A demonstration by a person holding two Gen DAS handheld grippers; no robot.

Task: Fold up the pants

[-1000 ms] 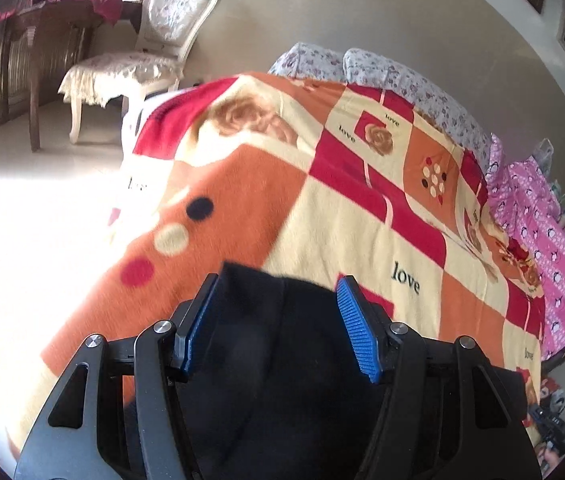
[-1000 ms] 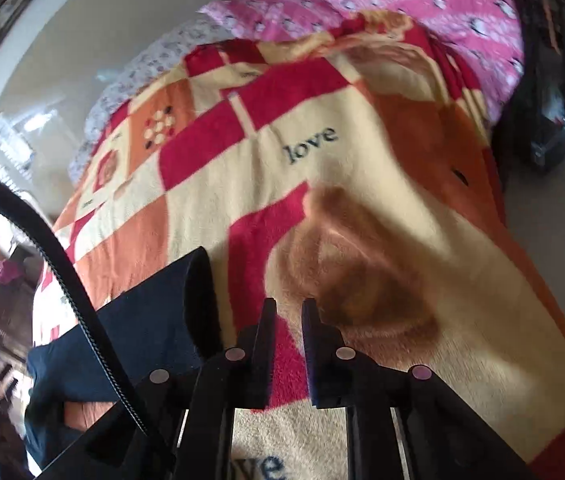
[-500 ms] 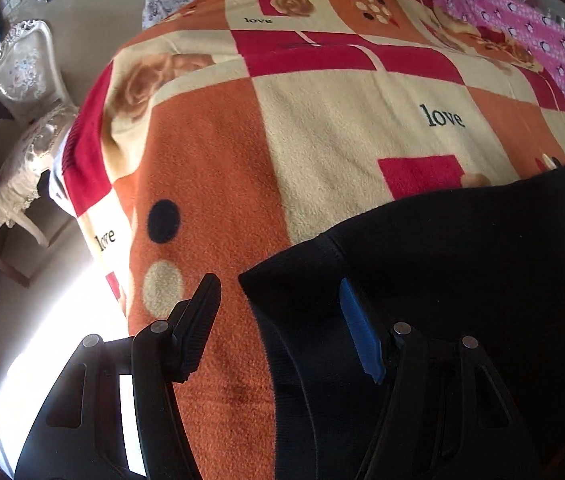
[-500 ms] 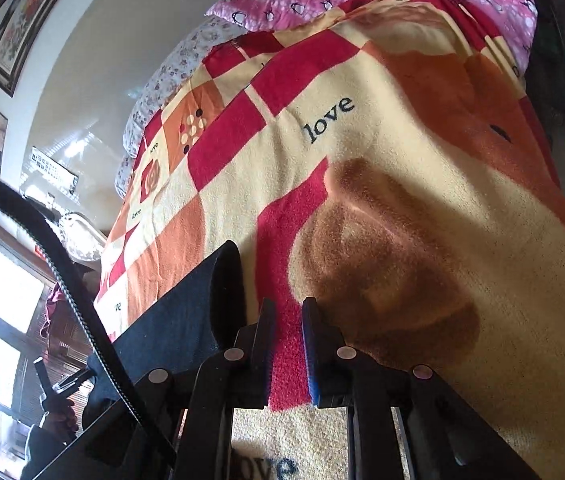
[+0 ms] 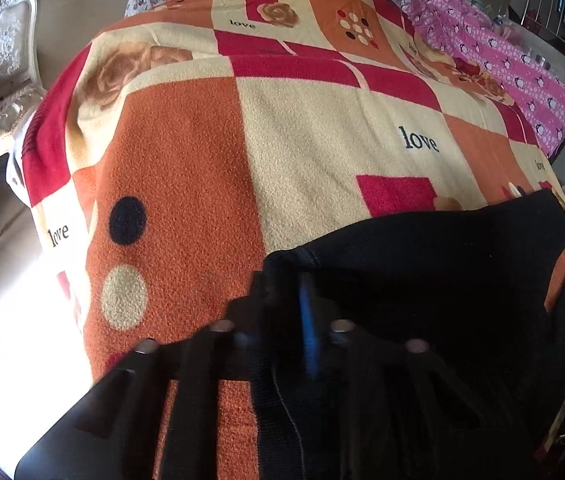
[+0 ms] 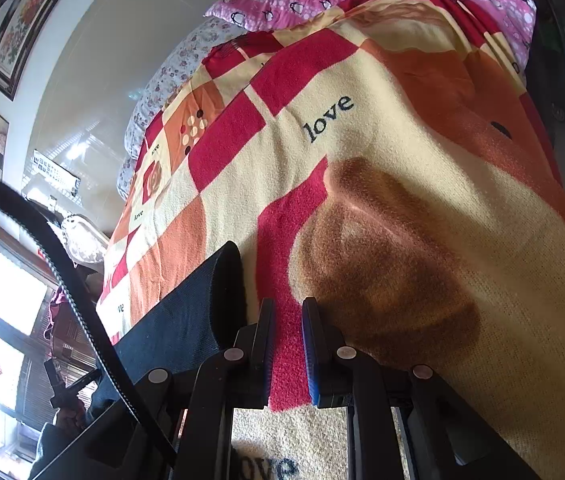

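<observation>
One pair of dark pants (image 5: 422,264) lies bunched at six o'clock on the bed (image 5: 322,128); the left gripper (image 5: 286,292) jaws are closing on its corner, the right gripper (image 6: 287,320) jaws nearly closed, empty.

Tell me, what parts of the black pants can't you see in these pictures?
- Left wrist view: the pants run off the bottom edge; the left gripper, its jaws closing on the corner, covers the cloth there.
- Right wrist view: only a folded end shows; a black cable and the right gripper cover the rest.
</observation>
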